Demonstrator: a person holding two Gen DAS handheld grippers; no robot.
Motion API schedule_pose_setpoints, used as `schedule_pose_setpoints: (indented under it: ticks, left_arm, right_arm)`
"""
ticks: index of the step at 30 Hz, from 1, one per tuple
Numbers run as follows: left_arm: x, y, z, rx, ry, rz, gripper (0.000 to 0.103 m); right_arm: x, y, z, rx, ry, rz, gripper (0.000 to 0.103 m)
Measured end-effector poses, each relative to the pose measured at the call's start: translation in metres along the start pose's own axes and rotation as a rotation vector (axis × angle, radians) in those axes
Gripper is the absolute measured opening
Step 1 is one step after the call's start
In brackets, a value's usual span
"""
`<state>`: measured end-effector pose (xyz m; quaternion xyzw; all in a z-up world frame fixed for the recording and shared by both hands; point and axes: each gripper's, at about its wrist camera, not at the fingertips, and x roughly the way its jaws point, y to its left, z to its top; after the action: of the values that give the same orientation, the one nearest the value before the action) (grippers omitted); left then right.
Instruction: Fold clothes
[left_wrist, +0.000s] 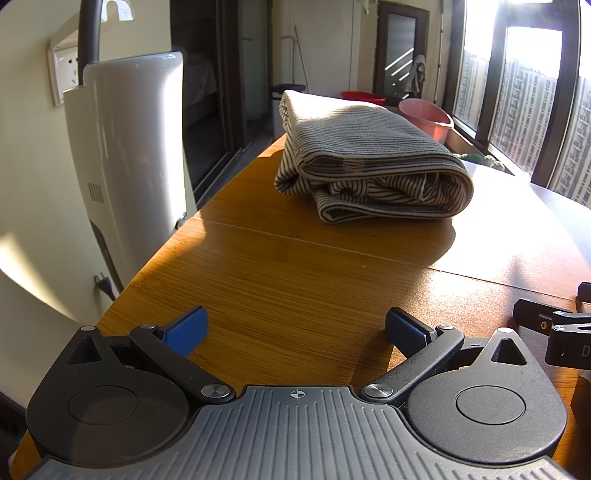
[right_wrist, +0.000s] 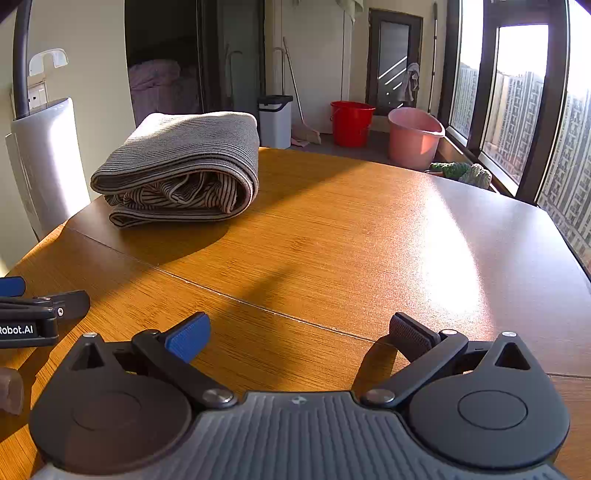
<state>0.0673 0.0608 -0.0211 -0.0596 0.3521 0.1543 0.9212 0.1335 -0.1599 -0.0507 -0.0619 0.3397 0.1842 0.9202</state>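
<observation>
A striped grey and cream garment (left_wrist: 369, 158) lies folded in a thick bundle on the wooden table (left_wrist: 295, 288), toward its far left side; it also shows in the right wrist view (right_wrist: 181, 166). My left gripper (left_wrist: 295, 330) is open and empty, low over the near table, well short of the garment. My right gripper (right_wrist: 299, 334) is open and empty, low over the near table, to the right of the garment. The left gripper's side shows at the left edge of the right wrist view (right_wrist: 33, 314).
A white appliance (left_wrist: 129, 147) stands against the table's left edge, with a wall socket behind. Beyond the table are a red bucket (right_wrist: 351, 122), a pink bucket (right_wrist: 413, 136), a white bin (right_wrist: 275, 120) and a broom. Windows run along the right.
</observation>
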Motion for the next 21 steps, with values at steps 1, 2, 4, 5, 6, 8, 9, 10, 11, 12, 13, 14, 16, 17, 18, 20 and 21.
schedule_pose_setpoints:
  ticks: [1, 2, 4, 5, 6, 8, 9, 10, 11, 12, 13, 14, 16, 17, 18, 20, 21]
  left_arm:
    - [0.0, 0.0001, 0.0, 0.0, 0.0, 0.0, 0.103]
    - [0.0001, -0.0002, 0.0, 0.0, -0.001, 0.0, 0.103]
    - [0.0006, -0.0006, 0.0002, -0.001, -0.001, 0.0, 0.103]
    - [0.0007, -0.0007, 0.0, -0.001, -0.002, 0.0, 0.103]
    - [0.0007, -0.0008, -0.0001, -0.001, -0.003, 0.0, 0.103]
    - [0.0005, -0.0009, -0.0001, -0.001, -0.003, 0.0, 0.103]
    - [0.0004, -0.001, -0.0002, -0.001, -0.003, 0.0, 0.103]
    - [0.0004, -0.001, -0.0002, -0.001, -0.003, 0.0, 0.103]
    - [0.0004, -0.0011, -0.0003, -0.001, -0.003, 0.0, 0.103]
    - [0.0004, -0.0011, -0.0003, -0.001, -0.003, 0.0, 0.103]
    - [0.0003, -0.0011, -0.0003, -0.002, -0.003, 0.0, 0.103]
    - [0.0003, -0.0012, -0.0004, -0.002, -0.003, 0.0, 0.103]
    - [0.0002, -0.0013, -0.0004, -0.002, -0.003, 0.0, 0.103]
    - [0.0002, -0.0014, -0.0004, -0.002, -0.003, 0.0, 0.103]
    - [0.0002, -0.0014, -0.0004, -0.002, -0.003, 0.0, 0.103]
    - [0.0003, -0.0015, -0.0001, -0.001, -0.001, -0.004, 0.103]
    - [0.0004, -0.0011, 0.0004, 0.001, 0.002, -0.007, 0.103]
  right_arm:
    - [0.0, 0.0, 0.0, 0.0, 0.0, 0.0, 0.103]
    - [0.0, 0.0, 0.0, 0.0, 0.0, 0.0, 0.103]
    - [-0.0001, 0.0001, -0.0001, 0.0, 0.0, 0.0, 0.103]
    - [-0.0001, 0.0, -0.0001, 0.0, 0.0, 0.0, 0.103]
    - [0.0, 0.0002, -0.0001, 0.0, 0.0, 0.0, 0.103]
    - [-0.0002, 0.0005, -0.0001, 0.0, 0.0, 0.0, 0.103]
    - [-0.0002, 0.0005, -0.0001, 0.0, 0.0, 0.0, 0.103]
    - [-0.0002, 0.0006, -0.0001, 0.0, 0.0, 0.0, 0.103]
    - [-0.0002, 0.0007, -0.0001, 0.0, 0.0, 0.0, 0.103]
    - [-0.0002, 0.0007, -0.0001, 0.0, 0.0, 0.0, 0.103]
    - [-0.0002, 0.0007, -0.0001, 0.0, 0.0, 0.0, 0.103]
    - [-0.0002, 0.0006, -0.0001, 0.0, 0.0, 0.0, 0.103]
    - [-0.0002, 0.0007, -0.0001, 0.0, 0.0, 0.0, 0.103]
    - [-0.0002, 0.0007, -0.0001, 0.0, 0.0, 0.0, 0.103]
    - [-0.0002, 0.0007, -0.0001, 0.0, 0.0, 0.0, 0.103]
    - [-0.0005, 0.0004, -0.0002, 0.0, 0.0, -0.001, 0.103]
    - [-0.0008, 0.0, -0.0004, 0.0, -0.001, -0.002, 0.103]
